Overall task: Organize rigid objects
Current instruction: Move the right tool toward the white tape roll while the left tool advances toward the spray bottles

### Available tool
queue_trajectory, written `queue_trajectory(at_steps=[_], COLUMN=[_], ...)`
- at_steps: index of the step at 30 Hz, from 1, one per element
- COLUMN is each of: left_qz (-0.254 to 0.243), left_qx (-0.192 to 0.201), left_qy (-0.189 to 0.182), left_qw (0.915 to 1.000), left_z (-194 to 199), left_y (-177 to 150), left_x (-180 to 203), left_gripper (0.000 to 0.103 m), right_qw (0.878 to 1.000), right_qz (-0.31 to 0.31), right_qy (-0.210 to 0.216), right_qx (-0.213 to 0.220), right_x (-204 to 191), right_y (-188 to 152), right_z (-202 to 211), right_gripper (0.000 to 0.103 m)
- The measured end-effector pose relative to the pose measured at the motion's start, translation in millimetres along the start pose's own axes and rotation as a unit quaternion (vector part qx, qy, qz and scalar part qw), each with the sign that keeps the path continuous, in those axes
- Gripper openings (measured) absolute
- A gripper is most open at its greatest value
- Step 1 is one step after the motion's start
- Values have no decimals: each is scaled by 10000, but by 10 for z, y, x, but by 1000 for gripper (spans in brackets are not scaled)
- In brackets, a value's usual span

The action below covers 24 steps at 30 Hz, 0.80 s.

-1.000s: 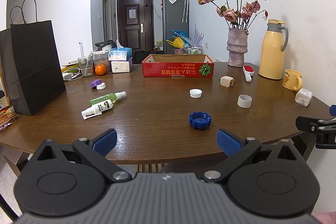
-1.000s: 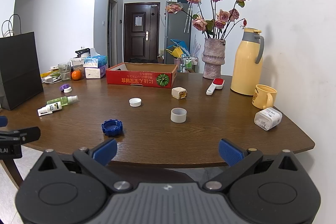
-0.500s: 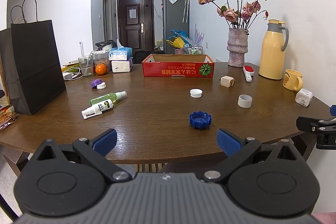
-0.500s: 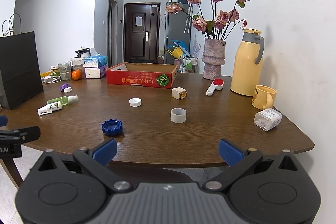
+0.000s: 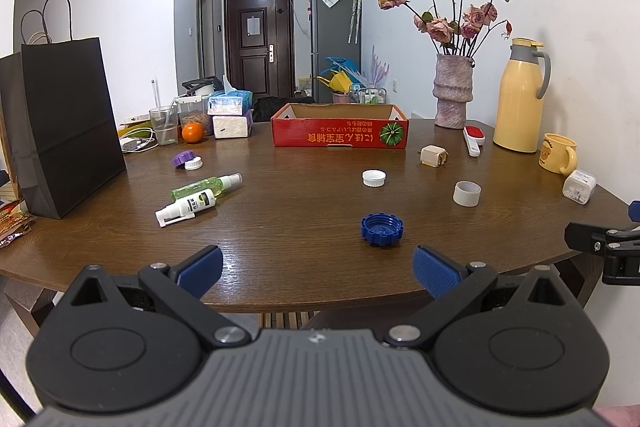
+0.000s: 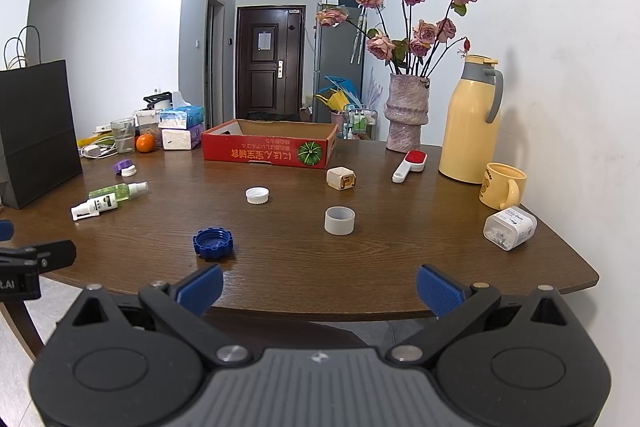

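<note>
Dark brown wood of the round table (image 5: 288, 227) carries everything the task concerns, and across the last second nothing on it has shifted: each small item lies where it lay, and both cameras hold almost the same view. The left gripper (image 5: 318, 265) hangs just off the near edge with its blue-padded jaws spread wide and empty; the right gripper (image 6: 320, 287) does the same beside it, released and grasping nothing. That stillness suggests the sorting has not begun.

The likely destination, a shallow red cardboard box (image 5: 340, 137) printed with a green pumpkin, stands open at the far middle of the table. Scattered between it and the grippers are a blue ridged plastic cap (image 5: 381, 228), nearest the left gripper, a small white screw cap (image 5: 374, 178), a short white plastic ring (image 6: 339, 221), a cream cube-shaped plug (image 6: 341, 178), and a red-and-white brush (image 6: 409, 166). To the left lie a green spray bottle (image 5: 206, 186) and a white spray bottle (image 5: 186, 207), touching each other. The blue cap looks the easiest first pick.
</note>
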<state>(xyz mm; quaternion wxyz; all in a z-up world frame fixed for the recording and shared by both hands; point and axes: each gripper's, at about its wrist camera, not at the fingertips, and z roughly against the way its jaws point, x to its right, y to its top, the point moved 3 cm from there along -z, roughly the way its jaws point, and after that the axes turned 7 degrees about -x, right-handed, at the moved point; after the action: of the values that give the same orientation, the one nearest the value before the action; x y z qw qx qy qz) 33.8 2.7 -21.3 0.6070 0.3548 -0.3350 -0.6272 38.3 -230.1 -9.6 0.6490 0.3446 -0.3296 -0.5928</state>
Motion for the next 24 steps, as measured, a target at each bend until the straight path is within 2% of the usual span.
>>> queue_trajectory(at_steps=[24], left_qz=[256], left_qx=[-227], left_qy=[137], left_qw=[9993], left_z=[-353], left_y=[103], left_x=[-265], left_gripper=[103], right_qw=[9994], right_qz=[258], right_qy=[80], right_qx=[-233], right_x=[-175], right_y=[143], right_z=[-369], right_gripper=[103])
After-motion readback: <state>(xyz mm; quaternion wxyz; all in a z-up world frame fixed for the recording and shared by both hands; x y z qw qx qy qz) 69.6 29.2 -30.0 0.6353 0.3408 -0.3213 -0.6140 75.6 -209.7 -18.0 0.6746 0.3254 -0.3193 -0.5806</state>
